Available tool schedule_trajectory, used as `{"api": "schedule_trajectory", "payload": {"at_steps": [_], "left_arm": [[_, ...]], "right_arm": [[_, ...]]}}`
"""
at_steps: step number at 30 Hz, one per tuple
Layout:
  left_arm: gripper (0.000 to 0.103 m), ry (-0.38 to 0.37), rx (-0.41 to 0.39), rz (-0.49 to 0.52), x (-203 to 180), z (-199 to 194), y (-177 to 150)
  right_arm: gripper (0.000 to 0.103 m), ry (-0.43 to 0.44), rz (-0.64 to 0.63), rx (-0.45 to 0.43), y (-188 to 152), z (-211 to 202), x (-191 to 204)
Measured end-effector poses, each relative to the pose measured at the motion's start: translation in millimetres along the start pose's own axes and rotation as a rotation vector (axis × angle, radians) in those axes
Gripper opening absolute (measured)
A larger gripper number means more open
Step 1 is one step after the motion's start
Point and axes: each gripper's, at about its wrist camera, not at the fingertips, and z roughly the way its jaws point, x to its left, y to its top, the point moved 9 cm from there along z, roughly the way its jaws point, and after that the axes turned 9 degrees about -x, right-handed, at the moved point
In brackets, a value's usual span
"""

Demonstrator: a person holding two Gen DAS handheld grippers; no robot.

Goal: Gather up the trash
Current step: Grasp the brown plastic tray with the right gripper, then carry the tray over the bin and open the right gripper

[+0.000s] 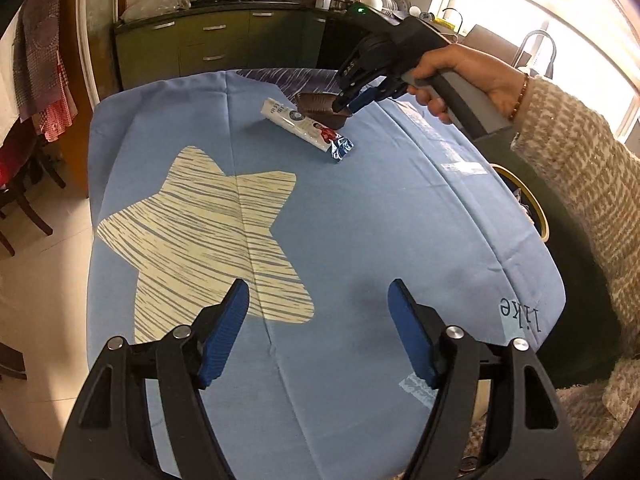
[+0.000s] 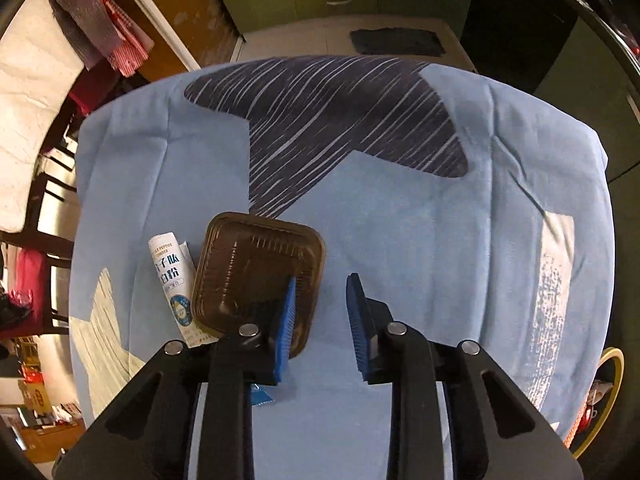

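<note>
Brown plastic tray (image 2: 256, 272) lies flat on worktop; white sachet (image 2: 170, 276) touches its left edge.

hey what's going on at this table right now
A person is clearing trash off a table covered with a blue cloth, holding a gripper in each hand. The right gripper is down at a brown plastic tray, one finger inside it and the other outside its edge, jaws part closed around the rim but not visibly pinching it yet. A white sachet wrapper lies against the tray. The left gripper hangs open and empty over the near part of the cloth.
</note>
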Motion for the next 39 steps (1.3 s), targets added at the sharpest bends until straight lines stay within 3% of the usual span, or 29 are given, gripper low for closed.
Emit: {"api": "schedule_trajectory", "payload": {"at_steps": [2,3,8,15,20,24,28,32,34,35,36,37,39], "left_arm": [[0.068,0.002,0.002,-0.001,0.9,-0.2,-0.7],[0.068,0.003,0.004,-0.001,1.0,-0.3,-1.0],[0.069,0.002,0.014,0.000,-0.5,-0.5,-1.1],[0.069,0.016,0.037,0.009,-9.6,8.2,12.6],[0.072,0.015,0.064,-0.022,-23.2,27.8,40.5],[0.072,0.019,0.083,-0.014,-40.0,48.6,57.8],[0.072,0.009,0.107,-0.013,-56.2,63.2,63.3],[0.072,0.020,0.136,-0.004,-67.1,74.6,64.3],[0.072,0.038,0.143,0.004,-69.9,80.2,67.3],[0.072,0.047,0.147,0.001,-70.9,83.2,69.2],[0.072,0.051,0.149,-0.003,-71.3,84.9,70.5],[0.072,0.057,0.151,-0.011,-71.4,87.0,72.4],[0.074,0.077,0.151,-0.017,-70.2,91.0,76.2]], "right_arm": [[0.008,0.002,-0.008,0.016,-2.8,5.6,3.7],[0.006,0.007,-0.009,0.017,-3.9,7.8,4.6],[0.005,0.076,0.006,-0.039,-6.4,-17.8,2.6],[0.005,0.110,0.045,-0.180,-26.3,-107.5,-59.8],[0.005,0.038,0.101,-0.239,-81.2,-175.2,-149.2],[0.005,-0.061,0.207,-0.243,-134.6,-203.9,-244.7],[0.005,-0.142,0.314,-0.209,-199.6,-212.3,-329.4],[0.005,-0.153,0.375,-0.164,-242.9,-196.0,-375.4],[0.008,-0.125,0.399,-0.149,-255.4,-185.7,-390.2],[0.019,-0.108,0.421,-0.143,-259.7,-178.7,-396.0],[0.038,-0.101,0.444,-0.138,-263.0,-172.8,-401.0],[0.044,-0.106,0.455,-0.146,-264.4,-170.0,-403.0],[0.045,-0.144,0.457,-0.199,-262.9,-177.0,-411.9]]}}
